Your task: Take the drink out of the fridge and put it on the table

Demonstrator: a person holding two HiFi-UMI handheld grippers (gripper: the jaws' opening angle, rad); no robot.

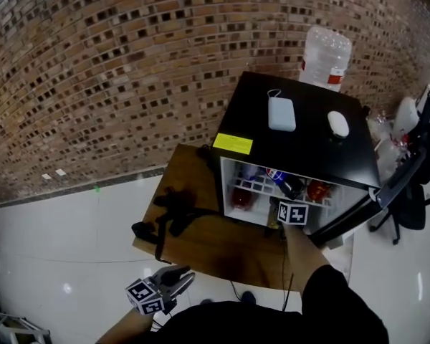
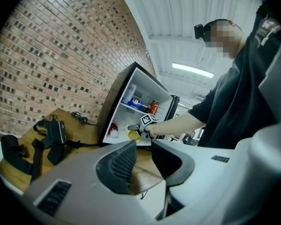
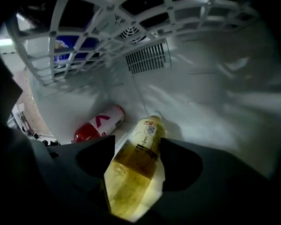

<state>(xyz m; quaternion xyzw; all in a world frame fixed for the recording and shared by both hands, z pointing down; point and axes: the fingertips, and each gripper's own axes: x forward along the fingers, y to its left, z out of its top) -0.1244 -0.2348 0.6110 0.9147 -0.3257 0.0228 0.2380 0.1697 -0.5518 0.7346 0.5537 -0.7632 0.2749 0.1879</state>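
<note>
While the right hand-held gripper (image 3: 137, 142) reached into the lower compartment of the black fridge (image 1: 312, 145), whose door stood open, its jaws were spread wide with the yellow drink bottle (image 3: 133, 177) lying between them. The bottle lay on its side on the white fridge floor (label uppermost). Its cap pointed toward the back wall and its base toward the gripper's body. The jaws flanked it closely on both sides rather than clamping it. A red can (image 3: 98, 124) lay on its side just to the left, beyond the left jaw's tip and apart from the bottle. Above both ran the white wire shelf (image 3: 107, 27), with more drinks resting on it. The left hand-held gripper (image 2: 143, 146) hung near the front edge of the wooden worktop (image 1: 201, 246), well apart from the fridge. Its jaws were a little apart, with nothing between them. Black straps (image 1: 175, 213) lay on the worktop.
</note>
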